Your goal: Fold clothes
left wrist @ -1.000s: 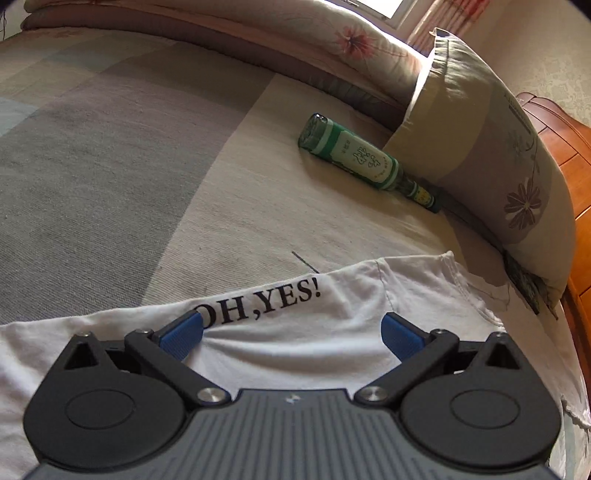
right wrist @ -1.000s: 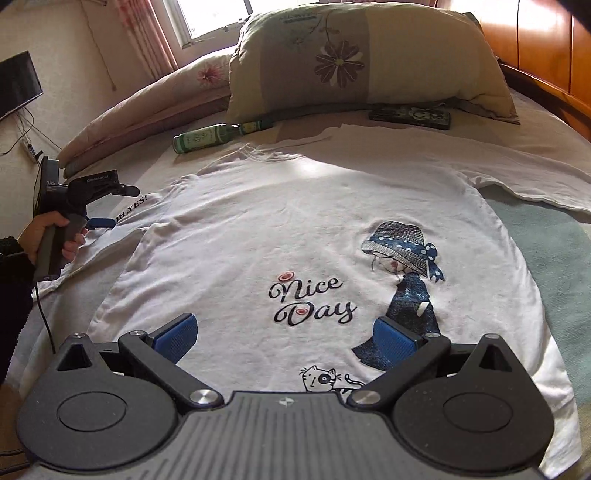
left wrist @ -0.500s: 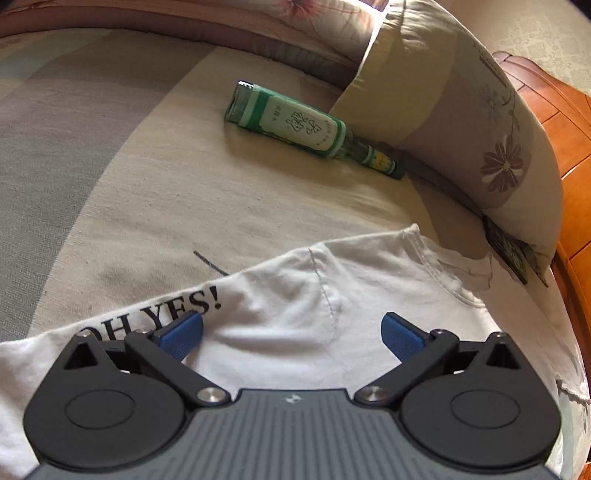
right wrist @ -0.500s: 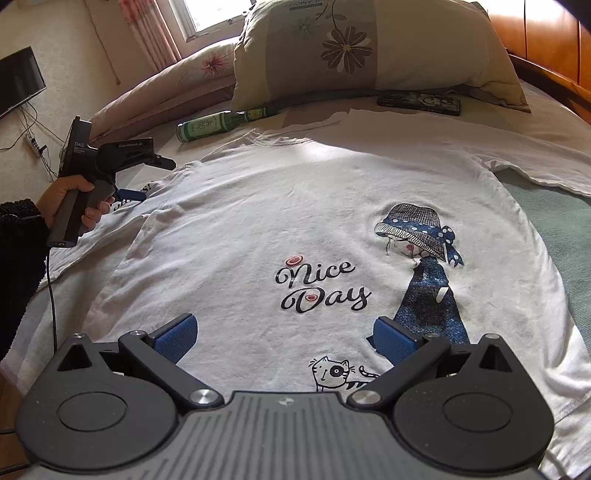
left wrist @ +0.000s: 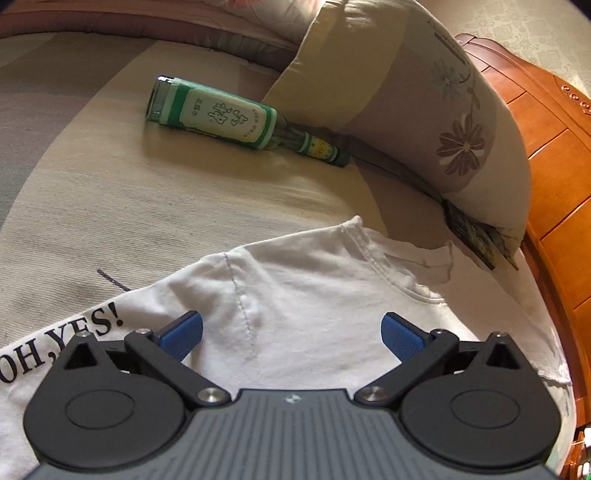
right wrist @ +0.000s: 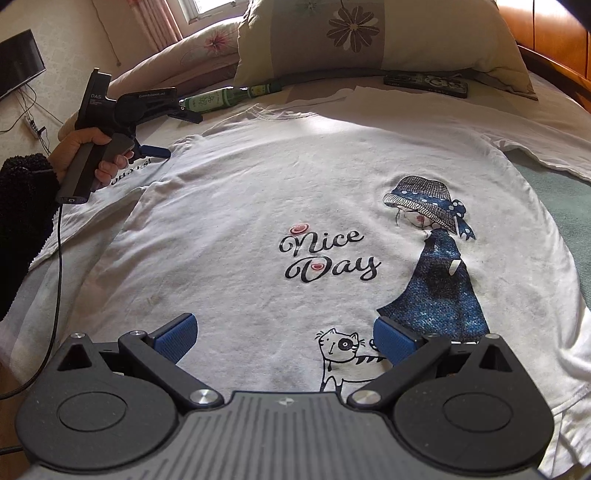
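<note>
Shirt (right wrist: 258, 177) is spread flat on the bed (left wrist: 92, 192), collar toward the pillow (right wrist: 369, 40). At its left sleeve (left wrist: 280, 295) the left gripper (left wrist: 291, 332) is held wide and empty; over the hem the right gripper (right wrist: 284, 336) is likewise spread. Sleeve seam should be pinched squarely, then carried inward without dragging the body.

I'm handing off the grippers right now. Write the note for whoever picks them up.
Left gripper: open, holding nothing, over the shoulder seam beside the sleeve printed "OH, YES!".
Right gripper: open, holding nothing, over the T-shirt's bottom hem near the cat print.
The shirt lies flat, print side up, on the bed, collar toward the pillow. A green bottle lies just past the collar.
Done: shirt spread out.
Left: every fold; probably the left sleeve first.
</note>
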